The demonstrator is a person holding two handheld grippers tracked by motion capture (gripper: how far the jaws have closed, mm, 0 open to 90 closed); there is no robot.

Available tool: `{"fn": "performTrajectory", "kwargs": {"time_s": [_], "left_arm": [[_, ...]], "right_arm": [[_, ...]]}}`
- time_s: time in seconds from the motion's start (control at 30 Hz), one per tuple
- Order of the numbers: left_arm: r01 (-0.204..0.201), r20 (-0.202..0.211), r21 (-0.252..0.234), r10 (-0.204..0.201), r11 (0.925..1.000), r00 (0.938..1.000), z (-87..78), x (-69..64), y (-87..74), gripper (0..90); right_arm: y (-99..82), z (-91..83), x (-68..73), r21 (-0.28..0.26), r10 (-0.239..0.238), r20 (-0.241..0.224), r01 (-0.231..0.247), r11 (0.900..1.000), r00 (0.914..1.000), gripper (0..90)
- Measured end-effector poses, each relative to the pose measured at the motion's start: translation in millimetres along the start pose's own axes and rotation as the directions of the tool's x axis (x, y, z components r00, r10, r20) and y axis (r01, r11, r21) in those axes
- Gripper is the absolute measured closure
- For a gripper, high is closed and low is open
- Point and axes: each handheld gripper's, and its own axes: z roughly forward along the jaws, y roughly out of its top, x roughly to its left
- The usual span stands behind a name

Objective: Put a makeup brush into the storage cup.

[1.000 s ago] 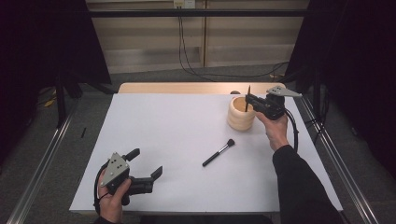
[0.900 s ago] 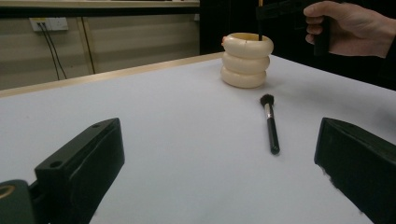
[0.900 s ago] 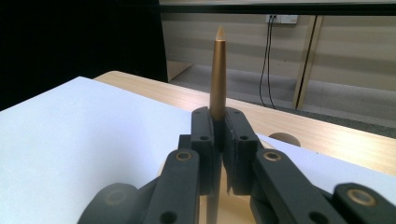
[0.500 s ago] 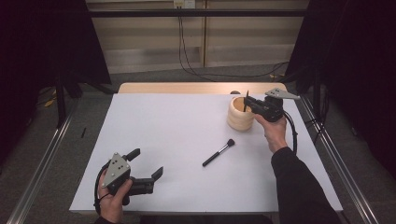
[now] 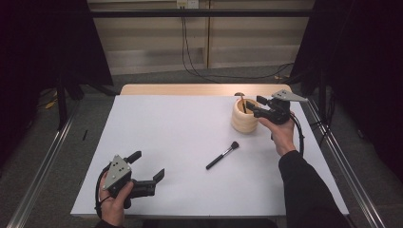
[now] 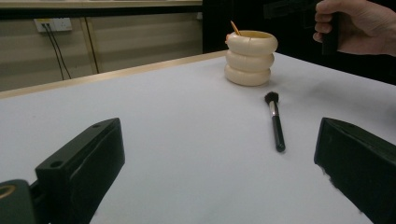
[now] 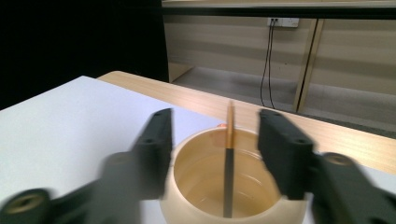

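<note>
1. Bench (image 5: 180, 142): white sheet over a light wooden top, a strip of bare wood showing along the 12 o'clock edge. Floor cables run past that edge.
2. A loose black-handled makeup brush with a dark bristle head (image 5: 222, 155) lies flat on the sheet, just right of centre, head toward 1 o'clock. Well apart from both grippers; nothing lies between it and the pot.
3. Cream pot of three stacked rounded rings (image 5: 245, 115) stands upright at 2 o'clock on the bench, near the far edge.
4. Pot contents: one slim brush with a black lower shaft and an orange-gold upper end (image 7: 229, 158), standing nearly upright, lower end on the pot floor, tip rising above the rim.
5. Right gripper (image 7: 215, 140): held level at the 3 o'clock side of the pot, fingers reaching over the rim. Fingers have just been opening; they stand about half apart either side of the brush shaft, not touching it.
6. Left gripper (image 5: 148, 167): at 7 o'clock near the front edge, held low and level, pointing toward 2 o'clock. Fingers wide apart, holding nothing.
</note>
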Motion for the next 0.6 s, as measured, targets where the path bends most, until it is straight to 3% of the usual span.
{"fn": "performTrajectory", "kwargs": {"time_s": [0.1,0.23,0.43,0.6], "left_arm": [[0.008,0.000,-0.006,-0.008,1.0000,1.0000,0.0,1.9,-1.0,1.7],[0.009,-0.003,-0.012,-0.009,0.9999,1.0000,0.0,2.3,-1.0,1.7],[0.003,-0.005,-0.007,-0.003,1.0000,1.0000,-0.2,4.6,-1.1,1.6],[0.008,-0.016,-0.012,-0.008,0.9999,0.9998,-1.1,6.8,-0.9,1.6]], "right_arm": [[1.1,-1.8,3.2,-0.007,-0.016,-0.015,0.016,0.9998,0.9998,28.8],[3.1,-3.9,5.8,-0.017,-0.002,-0.023,0.002,0.9999,0.9997,14.9],[3.7,-9.2,7.5,-0.041,0.007,-0.044,-0.009,0.9991,0.9990,1.5],[2.3,-14.7,7.7,-0.045,0.009,-0.047,-0.011,0.9989,0.9989,0.4]]}}
